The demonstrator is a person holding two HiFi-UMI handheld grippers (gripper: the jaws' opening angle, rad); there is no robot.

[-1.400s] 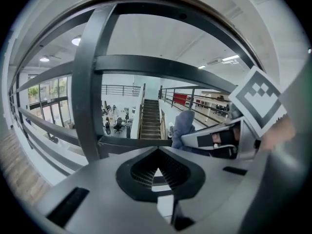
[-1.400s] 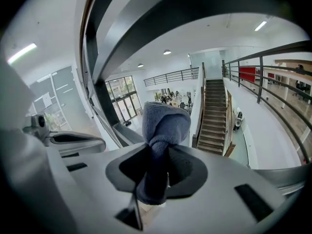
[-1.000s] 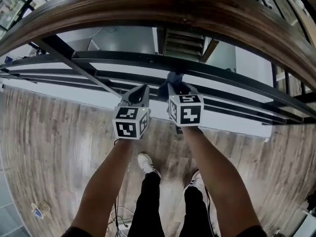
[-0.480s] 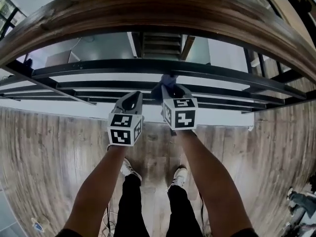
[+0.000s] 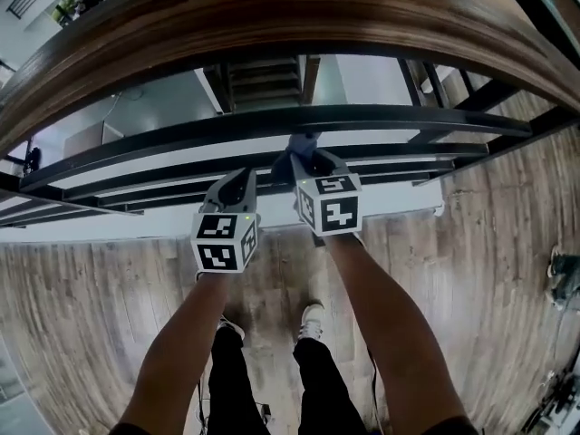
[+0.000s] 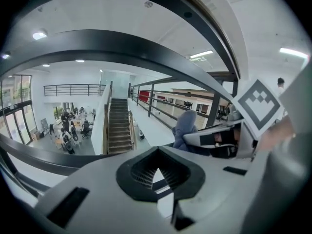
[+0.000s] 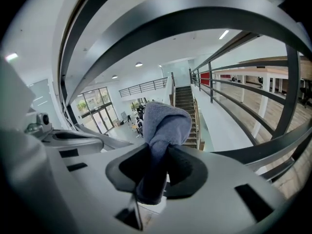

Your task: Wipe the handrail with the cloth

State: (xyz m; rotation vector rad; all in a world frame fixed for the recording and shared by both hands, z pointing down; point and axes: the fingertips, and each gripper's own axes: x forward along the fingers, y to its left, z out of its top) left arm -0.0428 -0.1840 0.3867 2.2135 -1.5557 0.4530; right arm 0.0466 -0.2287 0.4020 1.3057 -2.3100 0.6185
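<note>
Both forearms (image 5: 186, 333) reach straight forward and down from the body, roughly parallel and close together. Each ends in a gripper whose marker cube (image 5: 222, 241) faces up toward the head camera.

The right gripper (image 5: 308, 159) sits slightly ahead of the left gripper (image 5: 243, 179) and just beside it. They are near each other but not touching.

The right gripper's fingers (image 7: 190, 172) pinch a blue-grey cloth (image 7: 163, 126). A dark fold of it is clamped between the black pads, and the rest bunches up in a rounded lump beyond the tips.

From the head view, the cloth (image 5: 304, 143) pokes up at the level of the uppermost black metal rail (image 5: 181, 134) of the balustrade. Whether it touches that bar cannot be told. The wide wooden handrail (image 5: 272, 21) arches across the top of the view, clearly above the cloth and apart from it.

The left gripper's fingers (image 6: 131, 172) are pressed together with nothing between them (only a small diamond-shaped gap between the pads, through which the background shows). From its own view, the right gripper (image 6: 214, 138) and the cloth (image 6: 185, 126) appear off to the right.

Beyond the rails, both gripper views look out over an open hall with a staircase (image 6: 117, 126). Under the person is a wood-plank floor (image 5: 82, 297), with light shoes (image 5: 313, 315) visible between the arms.
</note>
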